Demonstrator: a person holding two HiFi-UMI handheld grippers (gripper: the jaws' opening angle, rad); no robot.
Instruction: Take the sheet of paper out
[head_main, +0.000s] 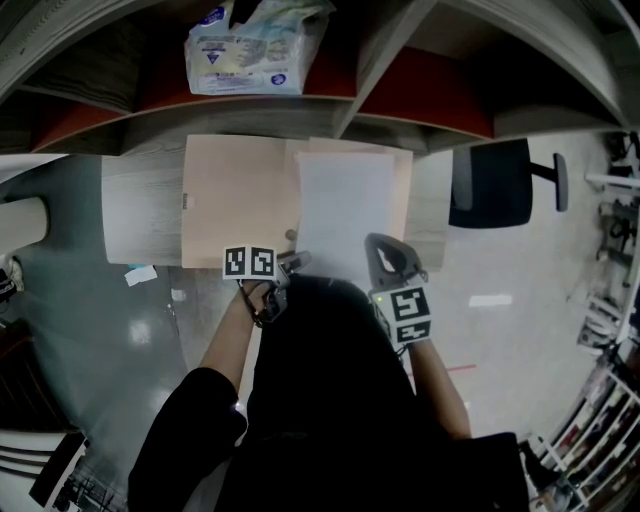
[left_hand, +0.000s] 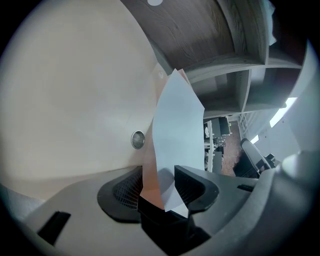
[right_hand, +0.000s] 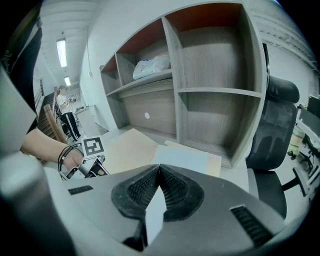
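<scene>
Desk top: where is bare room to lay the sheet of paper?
Bare wood left of the open folder, out to the desk edge; a narrower strip between folder and office chair. The middle is crowded with folder and sheet of paper.

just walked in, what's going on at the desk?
A person is working with two hand-held grippers on a tan folder that lies open on the table. The right claw is shut on the near edge of the white sheet of paper, which lies over the folder's right half. The left claw stands open, with a folder edge and a paper corner between its pads, unpinched. The sheet is not yet clear of the folder.
</scene>
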